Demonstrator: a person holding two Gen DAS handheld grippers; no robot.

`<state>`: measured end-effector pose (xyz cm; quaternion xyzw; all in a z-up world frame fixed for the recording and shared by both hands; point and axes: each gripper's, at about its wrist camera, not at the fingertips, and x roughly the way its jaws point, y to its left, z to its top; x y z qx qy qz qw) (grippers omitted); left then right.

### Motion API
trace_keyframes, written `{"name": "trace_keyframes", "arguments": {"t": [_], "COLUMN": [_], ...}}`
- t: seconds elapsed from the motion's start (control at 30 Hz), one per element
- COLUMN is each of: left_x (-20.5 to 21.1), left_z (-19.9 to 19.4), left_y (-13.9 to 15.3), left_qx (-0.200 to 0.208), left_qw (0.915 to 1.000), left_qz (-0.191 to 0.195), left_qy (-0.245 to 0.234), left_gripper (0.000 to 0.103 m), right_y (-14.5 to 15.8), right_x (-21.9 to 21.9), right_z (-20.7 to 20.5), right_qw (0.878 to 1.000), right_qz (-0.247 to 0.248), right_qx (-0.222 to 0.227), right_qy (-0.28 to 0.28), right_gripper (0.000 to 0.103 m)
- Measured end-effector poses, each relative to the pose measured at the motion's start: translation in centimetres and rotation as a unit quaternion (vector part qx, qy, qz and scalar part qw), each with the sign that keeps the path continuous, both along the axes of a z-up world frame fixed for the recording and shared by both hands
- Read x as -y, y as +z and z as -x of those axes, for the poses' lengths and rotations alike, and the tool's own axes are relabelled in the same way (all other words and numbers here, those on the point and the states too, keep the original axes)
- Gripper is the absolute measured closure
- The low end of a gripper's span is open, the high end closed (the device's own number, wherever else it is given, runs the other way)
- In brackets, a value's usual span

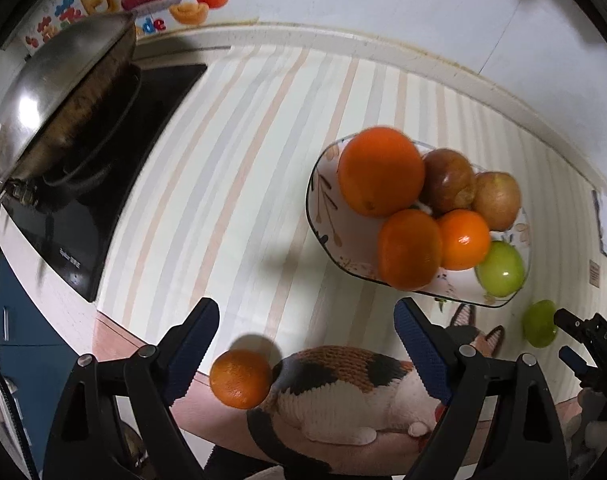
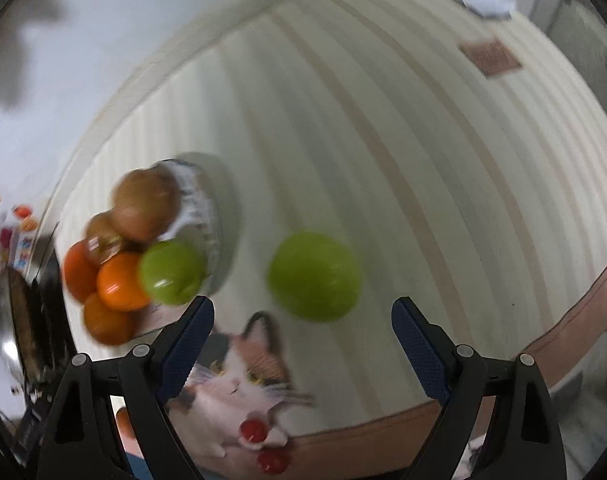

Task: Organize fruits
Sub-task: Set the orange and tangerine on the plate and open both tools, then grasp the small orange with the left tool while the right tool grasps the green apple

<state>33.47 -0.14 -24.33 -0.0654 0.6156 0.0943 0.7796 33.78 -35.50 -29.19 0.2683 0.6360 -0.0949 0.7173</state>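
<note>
Left wrist view looks down on a small loose orange lying on the striped mat near its front edge, just beside the printed calico cat; it sits between the blue-padded fingers of the left gripper, whose jaws stand wide apart and touch nothing. Bare striped cloth stretches from this orange toward the wall. Right wrist view, blurred, shows a round green apple alone on the mat, ahead of the right gripper, whose jaws are also spread wide with nothing between the pads. Open cloth runs to its right as far as the brown mat border.

Between the two loose fruits stands a white flower-patterned plate with a dark rim. It holds three oranges, two brownish round fruits and a green apple at its edge, all piled touching. Farther left, a steel wok sits tilted on a black stovetop.
</note>
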Motion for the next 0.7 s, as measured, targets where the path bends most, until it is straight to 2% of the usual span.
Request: {"name": "trace_keyframes", "arguments": {"t": [0.1,0.17,0.2,0.27,0.33,0.43,0.57,0.7], "left_x": [-0.1,-0.4,-0.5,-0.9,-1.7,-3.3,-6.0,-7.6], "left_z": [-0.3,-0.3,-0.3,-0.2,0.2,1.1,2.8,3.9], "left_y": [-1.2,-1.8,-1.9,-2.1,-2.0,-1.8,-2.6,-5.0], "left_qx": [-0.014,-0.023,-0.025,-0.031,-0.035,-0.040,-0.062,-0.101], "left_qw": [0.9999,0.9997,0.9996,0.9994,0.9991,0.9986,0.9971,0.9930], "left_qz": [-0.001,0.000,0.000,0.003,0.013,0.023,0.023,0.037], "left_qy": [0.006,0.012,0.013,0.016,0.018,0.024,0.038,0.049], "left_gripper": [0.013,0.013,0.013,0.013,0.013,0.013,0.013,0.013], "right_y": [-2.0,-3.3,-3.9,-4.4,-4.0,-3.1,-2.5,-3.5], "right_x": [0.7,0.8,0.7,0.5,-0.7,-3.4,-8.7,-12.6], "right_z": [-0.5,-0.9,-1.1,-1.3,-1.3,-0.4,1.5,2.5], "right_qw": [1.000,1.000,0.999,0.999,1.000,0.997,0.987,0.978], "right_qz": [-0.019,-0.026,-0.030,-0.033,-0.006,-0.013,-0.010,-0.018], "right_qx": [-0.005,-0.007,-0.009,-0.001,0.000,0.005,0.009,-0.001], "right_qy": [-0.014,-0.014,-0.013,-0.010,0.020,0.073,0.163,0.209], "right_gripper": [0.011,0.021,0.038,0.038,0.038,0.038,0.038,0.038]}}
